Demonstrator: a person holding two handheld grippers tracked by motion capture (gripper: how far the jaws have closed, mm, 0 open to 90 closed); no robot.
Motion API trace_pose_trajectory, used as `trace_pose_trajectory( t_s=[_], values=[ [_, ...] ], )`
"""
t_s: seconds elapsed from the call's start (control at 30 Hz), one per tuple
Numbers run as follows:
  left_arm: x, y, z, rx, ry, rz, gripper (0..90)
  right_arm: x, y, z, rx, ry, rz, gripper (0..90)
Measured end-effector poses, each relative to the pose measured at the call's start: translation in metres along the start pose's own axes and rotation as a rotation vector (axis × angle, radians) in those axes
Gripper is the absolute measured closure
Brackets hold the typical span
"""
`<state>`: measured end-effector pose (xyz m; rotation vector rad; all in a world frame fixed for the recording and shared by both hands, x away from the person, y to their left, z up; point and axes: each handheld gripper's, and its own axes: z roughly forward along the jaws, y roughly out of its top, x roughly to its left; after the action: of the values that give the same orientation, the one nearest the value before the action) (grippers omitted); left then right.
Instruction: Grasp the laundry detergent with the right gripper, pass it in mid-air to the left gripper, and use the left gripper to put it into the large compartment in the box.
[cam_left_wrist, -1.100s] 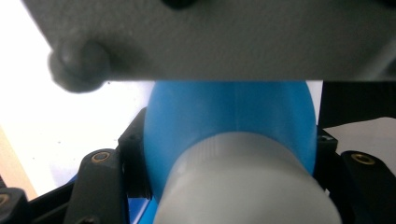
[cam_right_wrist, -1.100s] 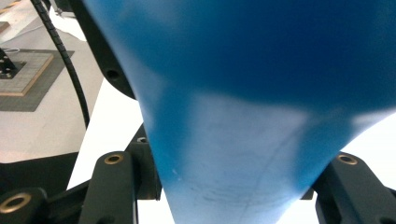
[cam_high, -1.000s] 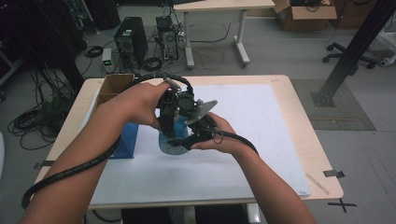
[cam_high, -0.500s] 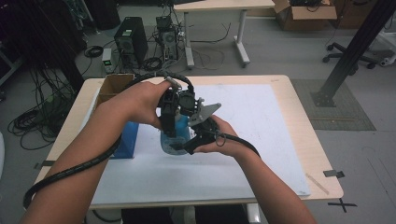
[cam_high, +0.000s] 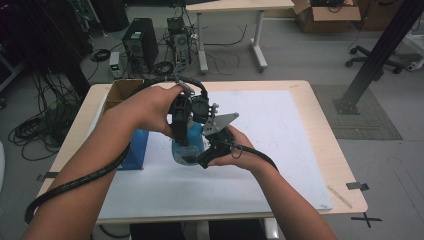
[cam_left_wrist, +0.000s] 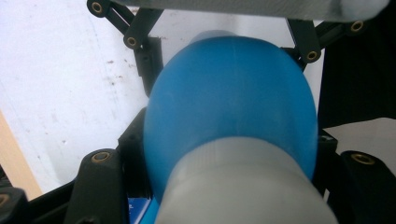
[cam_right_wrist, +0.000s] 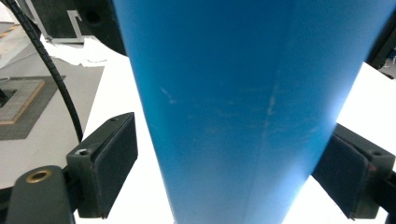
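- Blue bottle (cam_high: 187, 147), one only, stands mid-bench on the white sheet (cam_high: 280, 125).
- Your left tongs (cam_high: 182, 142) clamp that bottle from above, near its grey cap (cam_left_wrist: 243, 186).
- Your right tongs (cam_high: 200, 160) have just been opening; the bottle sits between them, left pad (cam_right_wrist: 109, 163) clear of it.
- One blue box (cam_high: 135, 150) and one cardboard box (cam_high: 120, 92) sit to the left.

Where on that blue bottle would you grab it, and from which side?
A likely best hold is the narrow upper end of the blue bottle, just under its grey cap, taken from above. It stands upright and tapers there, so jaws span it easily; the left gripper is clamped there. The right gripper, whose jaws have just been opening, straddles the wider body from the side with a gap at one pad.
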<state>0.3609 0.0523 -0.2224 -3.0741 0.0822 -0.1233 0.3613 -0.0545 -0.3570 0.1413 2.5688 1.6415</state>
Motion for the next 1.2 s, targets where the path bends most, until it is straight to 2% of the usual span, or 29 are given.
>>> trace_pose_trajectory(
  t_s=[0.1,0.2,0.37,0.57,0.67,0.8,0.87,0.93,0.97,1.07,1.1,1.13,1.2],
  values=[
    [0.000,0.001,-0.001,0.005,0.003,0.009,38.2,0.000,-0.001,0.000,-0.004,0.000,0.006,9.3],
    [0.001,0.001,0.000,0.001,0.002,0.007,38.2,0.001,-0.002,-0.001,-0.023,0.009,0.010,2.7],
    [0.002,0.001,-0.001,0.003,0.003,0.007,38.2,0.001,-0.002,-0.004,-0.037,0.025,0.015,0.3],
    [0.005,0.000,-0.002,0.014,0.004,-0.003,38.1,-0.002,-0.004,-0.011,0.001,0.040,0.010,0.4],
    [0.006,0.000,-0.003,0.017,0.008,-0.007,38.0,-0.003,-0.005,-0.015,0.005,0.030,0.013,0.2],
    [0.007,-0.002,-0.004,0.017,0.002,-0.018,38.0,-0.006,-0.005,-0.028,0.014,0.025,0.010,0.3],
    [0.008,-0.003,-0.006,0.028,-0.001,-0.029,38.0,-0.008,-0.006,-0.034,0.025,0.025,0.006,0.1],
    [0.010,-0.004,-0.008,0.029,-0.003,-0.049,37.9,-0.011,-0.006,-0.043,0.070,0.018,0.010,0.2],
    [0.012,-0.005,-0.010,0.034,-0.008,-0.069,37.9,-0.011,-0.006,-0.043,0.070,0.018,0.010,0.2],
    [0.016,-0.009,-0.016,0.029,-0.021,-0.127,37.9,-0.014,-0.006,-0.054,0.128,0.012,0.001,0.6],
    [0.018,-0.010,-0.019,0.030,-0.028,-0.147,37.8,-0.017,-0.006,-0.063,0.160,0.004,0.002,0.7],
    [0.020,-0.013,-0.022,0.027,-0.035,-0.170,37.8,-0.017,-0.006,-0.063,0.160,0.004,0.002,0.7],
    [0.022,-0.017,-0.026,0.029,-0.041,-0.201,37.8,-0.021,-0.006,-0.074,0.193,-0.012,0.010,0.8]
  ],
)
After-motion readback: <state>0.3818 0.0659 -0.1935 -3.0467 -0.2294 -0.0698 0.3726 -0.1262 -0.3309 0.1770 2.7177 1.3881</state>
